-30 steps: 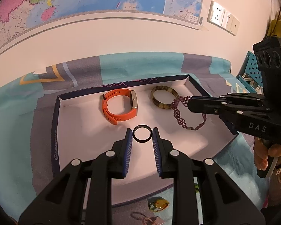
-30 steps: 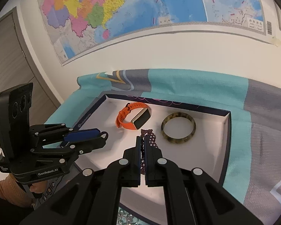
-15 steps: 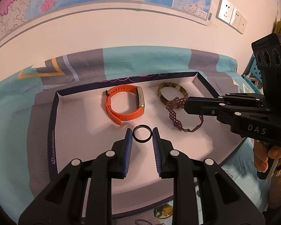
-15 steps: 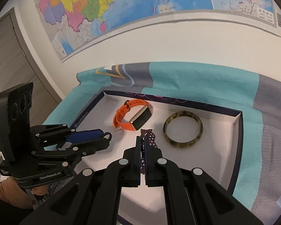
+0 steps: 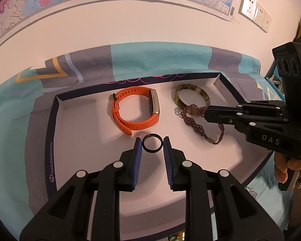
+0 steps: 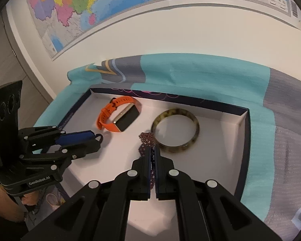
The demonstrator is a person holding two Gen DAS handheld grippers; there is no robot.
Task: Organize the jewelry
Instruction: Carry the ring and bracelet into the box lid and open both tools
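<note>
Both grippers are angled steeply down over the white tray [image 5: 74, 132]. The left gripper [image 5: 152, 145] is held narrowly apart – a black ring [image 5: 152, 143] is pinched between its blue pads, above the tray floor. The right gripper [image 6: 153, 152] is pressed together on a purple beaded bracelet [image 5: 192, 120], whose loop hangs toward the floor. An orange watch [image 5: 134, 110] lies at 12 o'clock from the ring, and a mottled bangle [image 6: 175, 133] just at 1 o'clock from the right fingertips.
</note>
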